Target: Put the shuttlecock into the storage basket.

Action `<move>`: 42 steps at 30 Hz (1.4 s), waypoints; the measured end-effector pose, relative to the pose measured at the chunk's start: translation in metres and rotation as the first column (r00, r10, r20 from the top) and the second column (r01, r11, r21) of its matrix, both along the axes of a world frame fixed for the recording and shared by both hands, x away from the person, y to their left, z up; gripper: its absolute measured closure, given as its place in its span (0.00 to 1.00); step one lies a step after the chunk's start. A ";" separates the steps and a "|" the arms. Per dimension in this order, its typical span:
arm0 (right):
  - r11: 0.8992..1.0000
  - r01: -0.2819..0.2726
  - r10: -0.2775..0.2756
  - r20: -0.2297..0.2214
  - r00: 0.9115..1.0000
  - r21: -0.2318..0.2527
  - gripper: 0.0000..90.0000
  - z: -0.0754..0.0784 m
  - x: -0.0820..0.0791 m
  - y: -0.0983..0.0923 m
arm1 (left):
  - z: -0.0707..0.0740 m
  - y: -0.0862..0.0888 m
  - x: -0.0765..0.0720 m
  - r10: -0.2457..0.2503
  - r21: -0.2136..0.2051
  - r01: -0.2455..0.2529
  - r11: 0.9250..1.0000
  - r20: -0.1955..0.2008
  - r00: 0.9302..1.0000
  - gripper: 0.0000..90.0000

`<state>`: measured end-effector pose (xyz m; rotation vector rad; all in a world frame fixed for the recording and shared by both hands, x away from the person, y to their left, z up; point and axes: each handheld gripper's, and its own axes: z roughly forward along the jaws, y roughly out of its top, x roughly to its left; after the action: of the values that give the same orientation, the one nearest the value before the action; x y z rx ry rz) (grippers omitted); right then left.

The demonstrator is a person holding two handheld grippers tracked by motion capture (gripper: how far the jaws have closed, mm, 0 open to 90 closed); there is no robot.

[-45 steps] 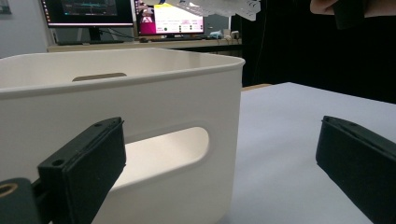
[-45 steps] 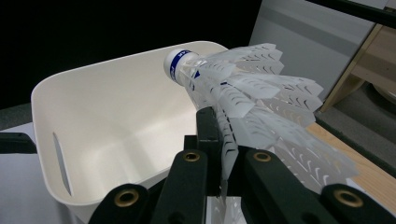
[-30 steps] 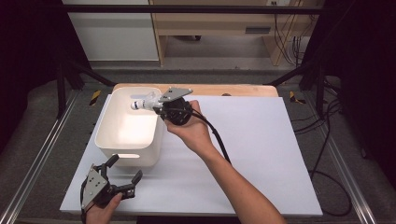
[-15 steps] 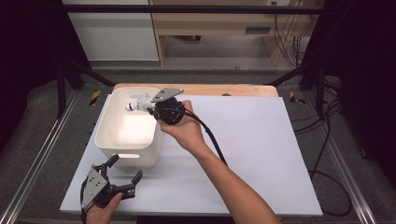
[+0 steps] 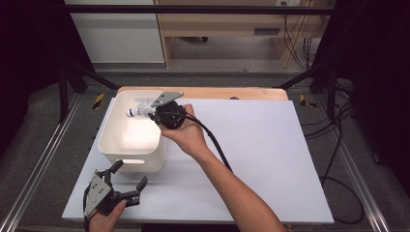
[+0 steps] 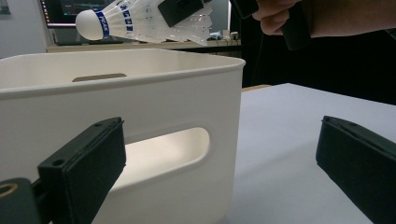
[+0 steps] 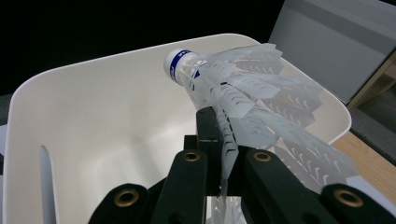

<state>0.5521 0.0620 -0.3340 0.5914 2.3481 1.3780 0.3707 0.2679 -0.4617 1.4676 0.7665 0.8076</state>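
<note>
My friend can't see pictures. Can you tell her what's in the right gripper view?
The right gripper pinches a white shuttlecock by its feathers, above an open white bin. The blue-banded cork tip points away over the bin, and the bin looks empty inside.

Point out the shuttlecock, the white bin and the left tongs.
shuttlecock [image 7: 180, 63]: right gripper view, on its white cork head.
white bin [image 5: 131, 154]: high view, on the near wall.
left tongs [image 5: 129, 181]: high view, midway between the open fingertips.
</note>
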 end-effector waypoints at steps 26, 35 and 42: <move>1.000 -0.016 0.017 -0.031 0.999 0.008 0.99 -0.006 0.004 0.008 | 0.000 0.000 0.000 0.000 0.001 0.000 1.000 0.001 1.000 0.02; 1.000 -0.026 0.026 -0.036 0.999 0.007 0.99 -0.007 0.004 0.010 | 0.000 0.000 0.000 0.000 0.001 0.000 1.000 0.000 1.000 0.02; 1.000 -0.031 0.031 -0.042 0.999 0.005 0.99 -0.008 0.004 0.012 | 0.000 0.000 0.000 -0.001 0.000 0.001 1.000 0.001 1.000 0.02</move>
<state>0.5558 0.0739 -0.3421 0.5926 2.3977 1.3971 0.3706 0.2678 -0.4615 1.4677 0.7649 0.8070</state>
